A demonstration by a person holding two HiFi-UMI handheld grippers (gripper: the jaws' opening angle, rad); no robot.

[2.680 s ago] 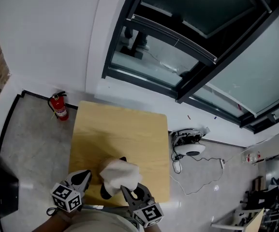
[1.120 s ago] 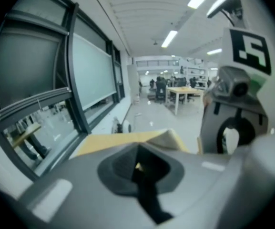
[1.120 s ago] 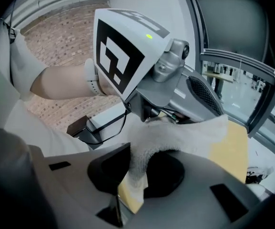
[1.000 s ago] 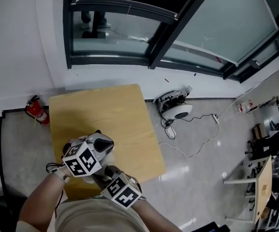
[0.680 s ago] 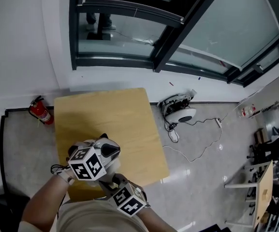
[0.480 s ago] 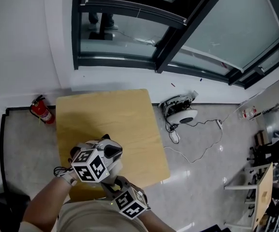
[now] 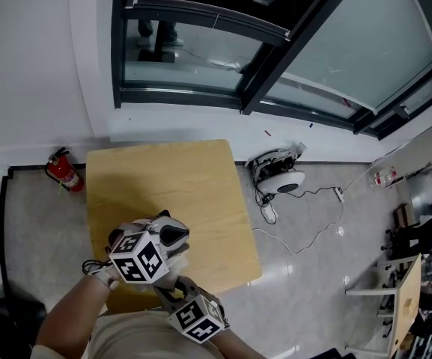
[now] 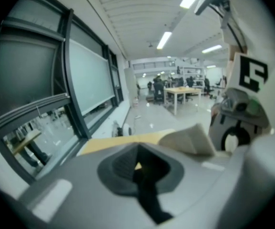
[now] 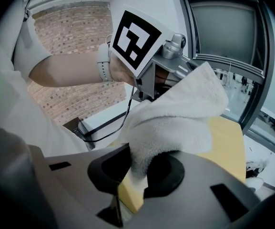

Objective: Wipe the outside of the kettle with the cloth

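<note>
The white terry cloth (image 9: 175, 118) lies bunched over a mound on the wooden table (image 7: 178, 178); the kettle under it is hidden but for a dark tip (image 7: 164, 215). My right gripper (image 9: 136, 173) is shut, with a fold of the cloth pinched between its pads. In the head view it (image 7: 169, 289) sits at the table's near edge, just behind the cloth (image 7: 180, 255). My left gripper (image 7: 169, 234) rests on top of the mound. Its jaws (image 8: 138, 166) look shut, with a dark strip between them that I cannot identify. A corner of the cloth (image 8: 189, 140) shows beyond them.
A red fire extinguisher (image 7: 64, 172) stands on the floor left of the table. A white device with a trailing cable (image 7: 279, 178) lies on the floor to the right. A dark-framed window wall (image 7: 201, 58) runs behind the table. The table's far half is bare wood.
Since the earliest frame my left gripper has come from beside the cloth onto its top. Over the last second both grippers have barely shifted; the right one's marker cube has slid slightly nearer me.
</note>
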